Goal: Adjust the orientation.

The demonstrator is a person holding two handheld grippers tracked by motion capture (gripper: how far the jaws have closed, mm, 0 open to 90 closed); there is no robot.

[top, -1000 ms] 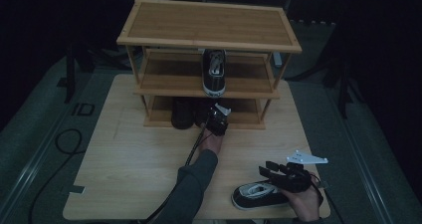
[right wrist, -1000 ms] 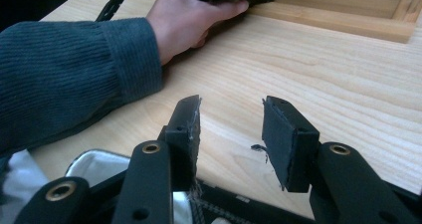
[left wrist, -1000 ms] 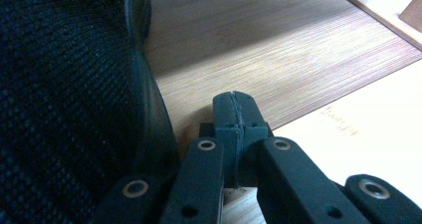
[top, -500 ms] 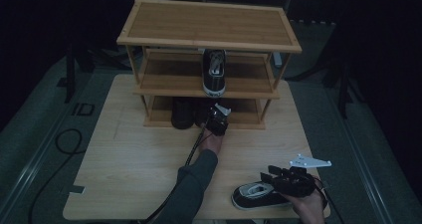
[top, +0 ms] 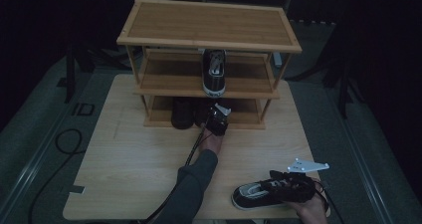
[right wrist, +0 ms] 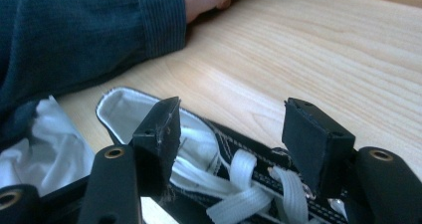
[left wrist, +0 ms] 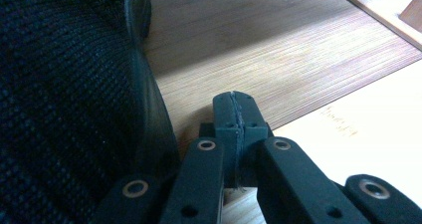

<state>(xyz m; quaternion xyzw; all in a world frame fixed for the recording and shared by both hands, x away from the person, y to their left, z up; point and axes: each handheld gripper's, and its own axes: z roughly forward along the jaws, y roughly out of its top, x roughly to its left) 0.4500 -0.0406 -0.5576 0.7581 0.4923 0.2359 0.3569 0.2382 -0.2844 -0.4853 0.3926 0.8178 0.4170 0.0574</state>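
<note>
Two claws at work. Right claw (right wrist: 234,134) over black canvas sneaker w/ white laces and white sole (top: 259,196), near front right edge of pale wooden table (top: 139,174); jaws just been opening, now spread wide either side of lace area, pads not pressing on shoe, i.e. released. Left claw (left wrist: 234,119) clenched, nothing between jaws, parked at front lip of bottom shelf of three-tier bamboo rack (top: 209,22), just beside dark knit shoe (left wrist: 64,109) on that shelf. Matching black sneaker w/ white toe cap (top: 215,72) upright on middle shelf, toe toward front.

Step in hand, by judgement: release of near sneaker, or re-grip for transfer to rack. For clean re-grip: centre jaws across upper at lace zone, avoid loose laces, close only w/ both pads level on sides. Keep shoe flat on sole; clear person's teal sleeve (right wrist: 84,40) before lift.

Surface: smooth light wood grain, rack at far half. Room dark; grey floor, black cable loop (top: 62,147) left of table.
</note>
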